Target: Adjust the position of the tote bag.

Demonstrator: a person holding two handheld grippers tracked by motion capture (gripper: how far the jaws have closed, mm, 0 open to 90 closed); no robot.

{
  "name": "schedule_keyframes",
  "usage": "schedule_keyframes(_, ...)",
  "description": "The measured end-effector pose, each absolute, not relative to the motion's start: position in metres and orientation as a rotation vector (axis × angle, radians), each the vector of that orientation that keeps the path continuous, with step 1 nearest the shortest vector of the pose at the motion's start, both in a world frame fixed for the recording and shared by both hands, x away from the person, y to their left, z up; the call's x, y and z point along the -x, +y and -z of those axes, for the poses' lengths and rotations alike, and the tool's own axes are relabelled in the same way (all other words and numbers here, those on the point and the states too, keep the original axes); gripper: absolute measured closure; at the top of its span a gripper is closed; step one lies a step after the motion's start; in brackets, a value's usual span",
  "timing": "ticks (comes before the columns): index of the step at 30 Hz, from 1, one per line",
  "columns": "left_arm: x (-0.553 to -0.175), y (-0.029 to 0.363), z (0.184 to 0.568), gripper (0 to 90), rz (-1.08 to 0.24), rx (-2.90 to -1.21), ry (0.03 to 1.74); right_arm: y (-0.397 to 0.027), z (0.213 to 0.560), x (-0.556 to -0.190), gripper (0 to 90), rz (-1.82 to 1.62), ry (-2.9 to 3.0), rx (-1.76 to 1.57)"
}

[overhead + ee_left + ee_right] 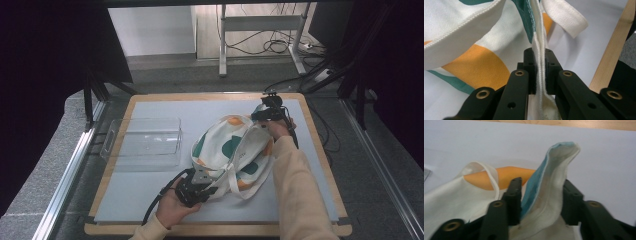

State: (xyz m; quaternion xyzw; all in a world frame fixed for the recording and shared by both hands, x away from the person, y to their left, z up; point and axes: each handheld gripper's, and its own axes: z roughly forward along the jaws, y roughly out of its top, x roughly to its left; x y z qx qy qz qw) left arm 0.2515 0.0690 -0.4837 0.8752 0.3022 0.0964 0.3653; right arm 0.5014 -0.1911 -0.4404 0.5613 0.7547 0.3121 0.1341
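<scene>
Gripping the bag (232, 150) hem, left gripper (540, 75) has its jaws clamped tight on the seam at the near edge. Right gripper (541, 202) sits at the bag's far right corner with a fabric fold between its jaws; pads look just short of pressing, hard to tell through the blur. Bag lies mid-mat (150, 195), right of the clear tray (145, 142).
</scene>
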Motion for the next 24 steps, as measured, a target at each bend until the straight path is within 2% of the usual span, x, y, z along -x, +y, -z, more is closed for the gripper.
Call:
schedule_keyframes(3,-0.252,0.069,0.485,83.6,-0.245,-2.243,0.783,-0.194,0.441,-0.501,73.6,-0.891,2.196,-1.624)
schedule_keyframes(7,-0.252,0.069,0.485,83.7,-0.247,-2.244,0.782,-0.196,0.44,-0.499,81.5,-0.898,2.207,-1.612)
schedule_keyframes(24,-0.254,0.081,0.477,84.3,-0.299,-2.259,0.808,-0.207,0.425,-0.479,84.2,-0.922,2.195,-1.523)
